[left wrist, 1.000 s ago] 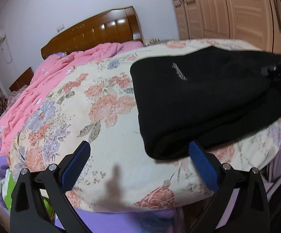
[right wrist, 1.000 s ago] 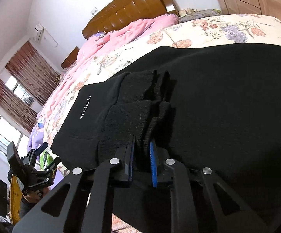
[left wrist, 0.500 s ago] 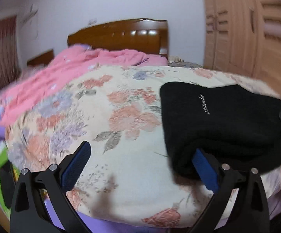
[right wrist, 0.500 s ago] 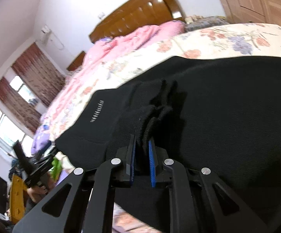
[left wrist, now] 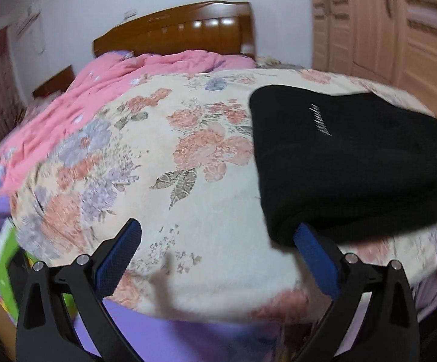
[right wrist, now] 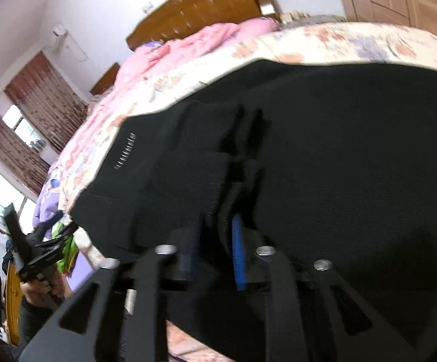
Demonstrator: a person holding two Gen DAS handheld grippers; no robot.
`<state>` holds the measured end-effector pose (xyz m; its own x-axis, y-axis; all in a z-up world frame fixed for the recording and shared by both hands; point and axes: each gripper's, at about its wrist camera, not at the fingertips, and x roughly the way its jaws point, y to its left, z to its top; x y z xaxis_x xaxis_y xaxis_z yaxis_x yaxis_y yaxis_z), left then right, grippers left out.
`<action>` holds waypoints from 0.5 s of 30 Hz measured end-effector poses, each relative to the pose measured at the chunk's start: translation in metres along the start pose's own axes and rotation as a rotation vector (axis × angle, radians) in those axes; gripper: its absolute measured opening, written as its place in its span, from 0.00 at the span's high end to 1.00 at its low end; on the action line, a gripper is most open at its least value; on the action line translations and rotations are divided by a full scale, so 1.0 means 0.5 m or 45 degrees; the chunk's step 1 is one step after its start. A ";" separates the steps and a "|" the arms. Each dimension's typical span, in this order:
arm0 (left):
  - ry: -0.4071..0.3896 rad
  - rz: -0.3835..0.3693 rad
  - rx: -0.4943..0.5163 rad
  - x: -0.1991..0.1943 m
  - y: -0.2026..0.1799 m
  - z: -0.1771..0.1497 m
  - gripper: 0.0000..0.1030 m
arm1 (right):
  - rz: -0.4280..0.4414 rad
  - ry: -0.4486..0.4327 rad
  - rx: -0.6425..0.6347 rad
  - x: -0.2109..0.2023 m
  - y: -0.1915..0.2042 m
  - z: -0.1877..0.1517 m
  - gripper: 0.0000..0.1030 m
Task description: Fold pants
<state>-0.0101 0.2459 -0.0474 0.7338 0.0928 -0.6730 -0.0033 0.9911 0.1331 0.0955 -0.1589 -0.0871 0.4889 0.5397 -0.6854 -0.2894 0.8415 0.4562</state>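
Lying folded on the floral quilt (left wrist: 188, 181), the black pants (left wrist: 348, 163) sat toward the right side of the bed, near its foot edge, a thick dark bundle with a small line of pale lettering (left wrist: 319, 119) on top. At far left a pink blanket (left wrist: 103, 90) ran up to the wooden headboard (left wrist: 182, 33). The left gripper (left wrist: 216, 238) hovered with its jaws spread wide and nothing between them, its right pad just at the near corner of the pants. Further right, in the right wrist view, the right gripper (right wrist: 216, 241) was clenched on a bunched fold of the pants (right wrist: 339, 150), fabric pinched between its blue pads (right wrist: 239, 253). No containers showed clearly.
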 end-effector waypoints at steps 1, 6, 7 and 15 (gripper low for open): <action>-0.006 0.003 0.042 -0.014 -0.004 0.001 0.02 | 0.014 -0.002 0.013 -0.008 -0.003 0.000 0.63; -0.143 -0.092 0.038 -0.104 -0.006 0.049 0.02 | -0.011 -0.146 -0.102 -0.073 0.038 0.009 0.40; -0.170 -0.115 0.029 -0.112 -0.012 0.067 0.02 | 0.010 -0.159 -0.130 -0.076 0.052 0.012 0.40; 0.088 -0.180 0.120 0.069 -0.186 0.212 0.02 | 0.124 0.007 -0.254 0.020 0.068 -0.008 0.41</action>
<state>0.0873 0.1469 -0.0058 0.6741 -0.0371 -0.7377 0.1623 0.9818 0.0990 0.0871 -0.1247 -0.0806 0.4465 0.6182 -0.6469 -0.4922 0.7734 0.3994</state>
